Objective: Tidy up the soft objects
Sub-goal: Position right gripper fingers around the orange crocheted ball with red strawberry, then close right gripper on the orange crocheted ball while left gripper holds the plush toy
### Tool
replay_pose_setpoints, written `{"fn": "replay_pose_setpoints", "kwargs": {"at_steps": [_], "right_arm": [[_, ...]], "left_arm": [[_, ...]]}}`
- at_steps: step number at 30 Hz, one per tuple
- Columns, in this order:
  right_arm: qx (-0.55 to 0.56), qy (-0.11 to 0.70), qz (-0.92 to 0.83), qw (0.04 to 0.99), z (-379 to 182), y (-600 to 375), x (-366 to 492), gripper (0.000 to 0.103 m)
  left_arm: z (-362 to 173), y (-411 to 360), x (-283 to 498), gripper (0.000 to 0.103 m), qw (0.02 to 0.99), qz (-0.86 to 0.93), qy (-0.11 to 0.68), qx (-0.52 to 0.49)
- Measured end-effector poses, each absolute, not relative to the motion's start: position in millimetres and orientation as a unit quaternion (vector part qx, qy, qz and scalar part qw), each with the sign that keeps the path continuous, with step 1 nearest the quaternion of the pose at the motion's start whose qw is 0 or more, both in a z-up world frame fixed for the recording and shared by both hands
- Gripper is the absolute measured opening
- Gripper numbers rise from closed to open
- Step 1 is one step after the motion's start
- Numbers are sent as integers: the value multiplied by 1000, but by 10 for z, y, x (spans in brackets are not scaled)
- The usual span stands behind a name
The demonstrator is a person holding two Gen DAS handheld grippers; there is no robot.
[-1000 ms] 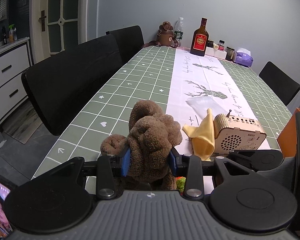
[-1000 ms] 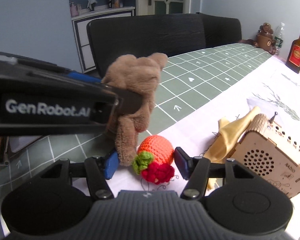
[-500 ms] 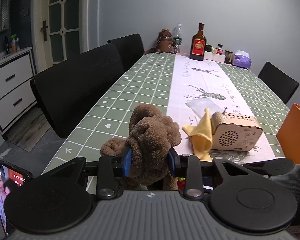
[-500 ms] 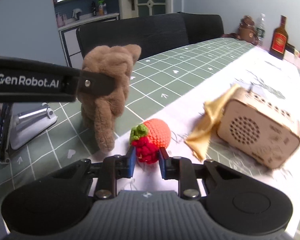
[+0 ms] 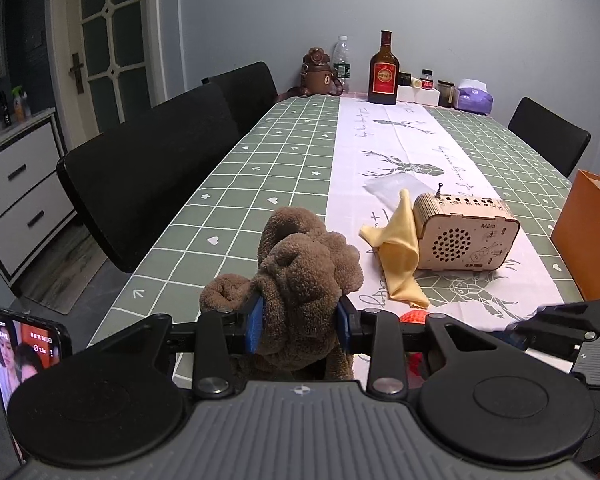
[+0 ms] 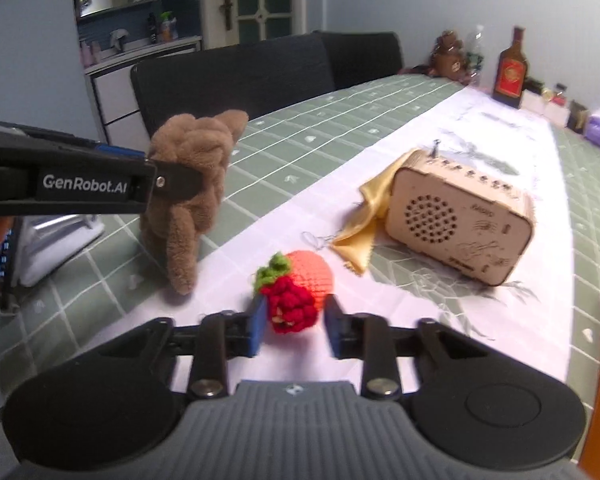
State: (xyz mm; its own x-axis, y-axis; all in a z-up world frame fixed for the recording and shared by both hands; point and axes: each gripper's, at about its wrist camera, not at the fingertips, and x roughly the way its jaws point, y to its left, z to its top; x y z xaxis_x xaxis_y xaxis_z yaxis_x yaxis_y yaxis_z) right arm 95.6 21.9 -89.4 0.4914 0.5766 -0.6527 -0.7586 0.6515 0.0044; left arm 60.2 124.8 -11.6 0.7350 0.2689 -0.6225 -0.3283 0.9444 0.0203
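My left gripper (image 5: 300, 322) is shut on a brown plush toy (image 5: 300, 272) and holds it upright at the table's near edge; in the right wrist view the toy (image 6: 188, 200) has a limb touching the tablecloth. A crocheted orange and red toy (image 6: 300, 288) lies on the white runner. My right gripper (image 6: 294, 326) straddles its red end, jaws narrowly apart, the left pad touching it and a small gap at the right pad. A yellow cloth (image 5: 400, 252) leans against a wooden radio (image 5: 466, 236).
An orange box (image 5: 584, 232) stands at the right table edge. A phone on a stand (image 5: 24, 350) is at the near left. Black chairs (image 5: 148, 172) line the left side. A bottle (image 5: 383, 70), a bear figure and small items stand at the far end.
My right gripper closed from wide open to around the crocheted toy's red end, then widened slightly. The left gripper kept its hold on the plush toy and drew back a little.
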Motion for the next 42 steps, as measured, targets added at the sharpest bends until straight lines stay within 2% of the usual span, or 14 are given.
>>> {"fn": "replay_pose_setpoints", "kwargs": {"at_steps": [1,6,9,10,20,30,42], "right_arm": [[-141,310,389,856,-920,223,932,57],[-133,304,395,857,-964,331,998,58],[-125,319,400,850,-1001,415,1043,55],[-125,324,398,849,-1022,430,1050,48],[-122,330,398,847,-1044,351,1027,46],[-115,307,388,861,-895,107,890,45],[-82,256,366,891,-338,-524,680,46]], "left_arm": [[-123,1240,603,41,931,160,326,-44],[-136,1255,610,41,931,158,325,-46],[-160,1264,634,41,932,155,325,-44],[-171,1259,650,41,932,155,326,-41],[-326,990,797,49,931,154,327,57],[-328,891,794,39,932,167,314,77],[217,623,564,39,960,102,259,34]]}}
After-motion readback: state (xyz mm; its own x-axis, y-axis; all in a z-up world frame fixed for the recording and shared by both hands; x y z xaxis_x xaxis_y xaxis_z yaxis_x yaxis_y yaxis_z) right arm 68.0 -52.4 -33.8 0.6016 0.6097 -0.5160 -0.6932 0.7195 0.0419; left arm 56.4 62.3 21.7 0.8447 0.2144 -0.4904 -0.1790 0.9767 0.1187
